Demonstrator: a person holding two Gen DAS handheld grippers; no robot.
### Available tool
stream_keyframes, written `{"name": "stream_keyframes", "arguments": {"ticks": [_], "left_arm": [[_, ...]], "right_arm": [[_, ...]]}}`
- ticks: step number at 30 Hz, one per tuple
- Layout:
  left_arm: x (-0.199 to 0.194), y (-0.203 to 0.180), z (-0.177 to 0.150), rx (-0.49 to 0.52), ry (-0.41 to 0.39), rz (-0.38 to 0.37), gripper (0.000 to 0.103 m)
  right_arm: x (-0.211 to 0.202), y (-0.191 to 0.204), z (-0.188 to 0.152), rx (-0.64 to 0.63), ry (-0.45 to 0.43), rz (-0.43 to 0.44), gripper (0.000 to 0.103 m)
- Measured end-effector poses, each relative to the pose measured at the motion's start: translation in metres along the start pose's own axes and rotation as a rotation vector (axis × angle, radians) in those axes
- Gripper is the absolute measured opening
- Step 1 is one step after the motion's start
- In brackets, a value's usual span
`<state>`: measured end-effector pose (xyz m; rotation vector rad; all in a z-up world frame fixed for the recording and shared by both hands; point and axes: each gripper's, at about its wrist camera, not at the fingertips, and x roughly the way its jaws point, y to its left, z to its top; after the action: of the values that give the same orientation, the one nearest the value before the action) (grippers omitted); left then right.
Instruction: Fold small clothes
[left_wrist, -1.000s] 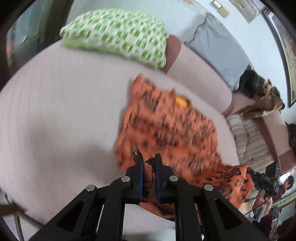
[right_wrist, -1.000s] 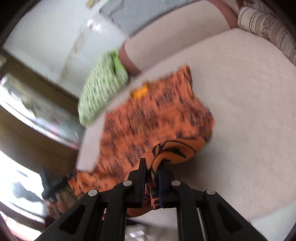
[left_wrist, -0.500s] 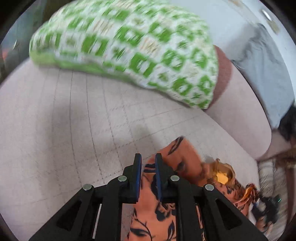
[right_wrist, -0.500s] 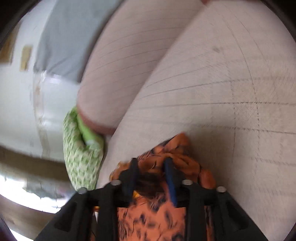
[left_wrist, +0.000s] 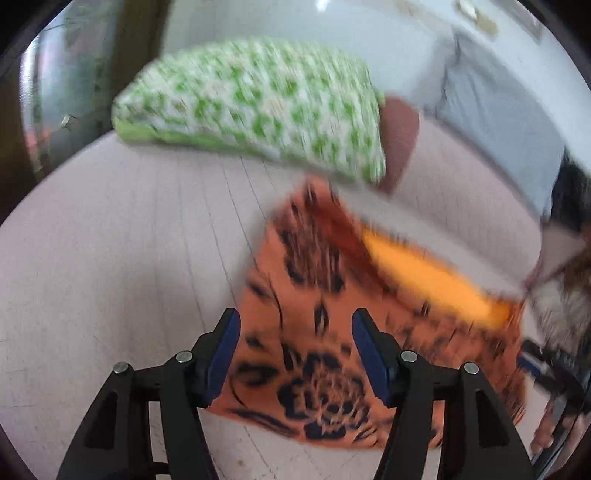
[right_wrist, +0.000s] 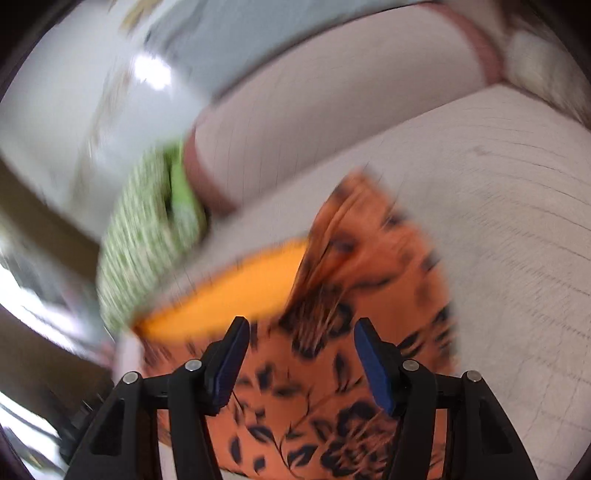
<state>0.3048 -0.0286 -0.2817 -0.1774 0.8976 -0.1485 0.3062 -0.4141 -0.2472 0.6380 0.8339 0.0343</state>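
An orange garment with a black floral print (left_wrist: 317, 332) lies folded on the pale quilted sofa seat (left_wrist: 110, 258). A plain yellow-orange band (left_wrist: 424, 280) runs along its far edge. My left gripper (left_wrist: 293, 325) is open and empty, its blue pads just above the garment's near left part. In the right wrist view the same garment (right_wrist: 369, 295) and its yellow-orange band (right_wrist: 229, 295) lie below my right gripper (right_wrist: 299, 336), which is also open and empty. Both views are blurred by motion.
A green and white patterned cushion (left_wrist: 258, 103) rests at the back left of the seat; it also shows in the right wrist view (right_wrist: 147, 236). The sofa backrest (right_wrist: 332, 103) rises behind the garment. A grey cloth (left_wrist: 498, 122) drapes over the backrest.
Both grippers were shut on garment edges and carried them toward the backrest. Now both have opened, let go, and pulled back; the garment lies folded over.
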Motion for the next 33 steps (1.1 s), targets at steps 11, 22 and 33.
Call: {"name": "stream_keyframes", "arguments": {"ticks": [11, 22, 33], "left_arm": [[0.034, 0.052, 0.027, -0.179, 0.092, 0.046, 0.063], [0.018, 0.073, 0.042, -0.155, 0.020, 0.188, 0.063], [0.030, 0.051, 0.034, 0.001, 0.045, 0.294, 0.064]], "right_arm": [[0.139, 0.085, 0.050, -0.264, 0.064, -0.327, 0.051], [0.132, 0.201, -0.010, -0.395, 0.115, 0.011, 0.051], [0.171, 0.233, -0.033, -0.374, 0.144, -0.019, 0.053]]}}
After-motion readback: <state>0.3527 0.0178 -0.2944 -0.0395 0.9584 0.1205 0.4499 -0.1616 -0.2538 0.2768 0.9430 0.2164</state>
